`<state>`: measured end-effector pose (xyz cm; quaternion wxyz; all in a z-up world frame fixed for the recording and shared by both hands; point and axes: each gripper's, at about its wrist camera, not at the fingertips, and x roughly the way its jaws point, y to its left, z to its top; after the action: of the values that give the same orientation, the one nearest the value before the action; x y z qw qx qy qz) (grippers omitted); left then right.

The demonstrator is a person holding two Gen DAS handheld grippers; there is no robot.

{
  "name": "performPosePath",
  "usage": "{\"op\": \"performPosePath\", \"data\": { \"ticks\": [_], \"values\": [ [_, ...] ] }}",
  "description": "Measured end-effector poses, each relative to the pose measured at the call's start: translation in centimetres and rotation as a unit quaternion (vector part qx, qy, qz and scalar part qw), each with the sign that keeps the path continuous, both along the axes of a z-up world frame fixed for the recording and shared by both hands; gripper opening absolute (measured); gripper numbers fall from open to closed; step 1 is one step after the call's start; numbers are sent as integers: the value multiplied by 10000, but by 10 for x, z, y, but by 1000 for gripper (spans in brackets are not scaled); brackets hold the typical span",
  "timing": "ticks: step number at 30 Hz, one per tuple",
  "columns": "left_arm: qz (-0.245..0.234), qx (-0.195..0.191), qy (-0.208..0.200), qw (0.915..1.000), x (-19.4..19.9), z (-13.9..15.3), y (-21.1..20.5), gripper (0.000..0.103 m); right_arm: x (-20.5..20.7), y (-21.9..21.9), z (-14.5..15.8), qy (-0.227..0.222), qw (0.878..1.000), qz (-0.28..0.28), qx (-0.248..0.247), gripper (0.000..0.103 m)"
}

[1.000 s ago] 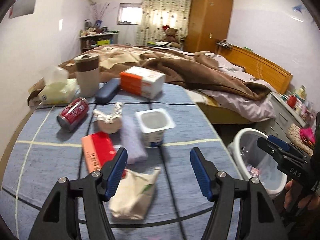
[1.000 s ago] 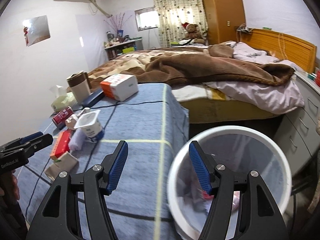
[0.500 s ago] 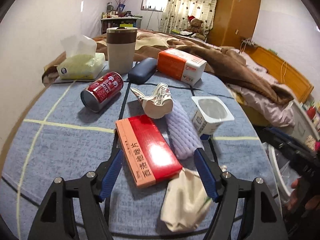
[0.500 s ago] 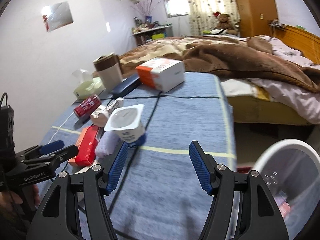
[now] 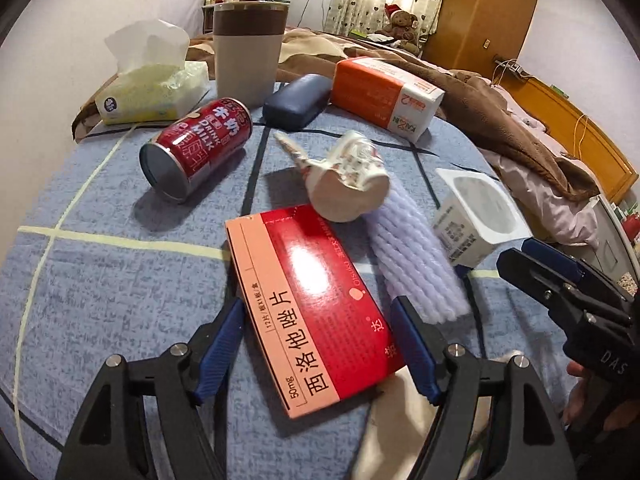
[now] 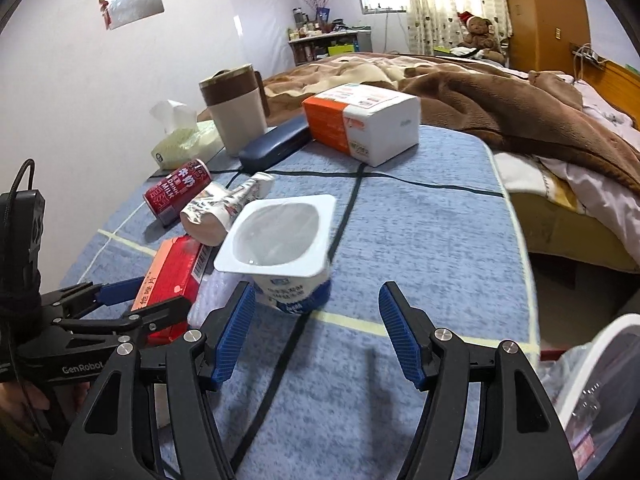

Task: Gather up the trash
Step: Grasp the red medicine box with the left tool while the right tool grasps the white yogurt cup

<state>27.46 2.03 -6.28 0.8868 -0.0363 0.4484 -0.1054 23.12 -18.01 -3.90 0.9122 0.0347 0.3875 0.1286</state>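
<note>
On the blue cloth, a red and pink medicine box [image 5: 304, 280] lies between the fingers of my left gripper [image 5: 318, 306]. Its jaws are opening and the pads stand clear of the box. A crumpled beige paper bag [image 5: 400, 432] lies under its right finger. Beyond the box are a crushed paper cup [image 5: 348, 176], a lilac foam sleeve [image 5: 412, 256] and a red milk can [image 5: 196, 148] on its side. My right gripper [image 6: 316, 289] is open, and an empty white yogurt cup [image 6: 280, 240] stands just past its left fingertip.
At the back stand a tissue pack [image 5: 148, 88], a beige mug with a brown lid [image 5: 246, 52], a dark blue glasses case [image 5: 298, 100] and an orange and white box [image 5: 384, 96]. A white bin [image 6: 600, 380] stands low on the right, beside the bed [image 6: 500, 96].
My left gripper has moved forward and down from over the paper bag to straddle the red box, and its jaws have widened. My right gripper has swung left from the bin to the yogurt cup.
</note>
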Motion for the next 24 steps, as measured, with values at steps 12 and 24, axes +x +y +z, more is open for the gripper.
{"op": "performPosePath", "data": {
  "ticks": [12, 24],
  "values": [
    [240, 31, -13, 9997, 6, 1, 30, 76, 19, 20, -7, 74, 9999, 11, -81, 66],
    [320, -34, 9, 9995, 29, 0, 33, 77, 39, 27, -11, -6, 9995, -279, -122, 66]
  ]
}}
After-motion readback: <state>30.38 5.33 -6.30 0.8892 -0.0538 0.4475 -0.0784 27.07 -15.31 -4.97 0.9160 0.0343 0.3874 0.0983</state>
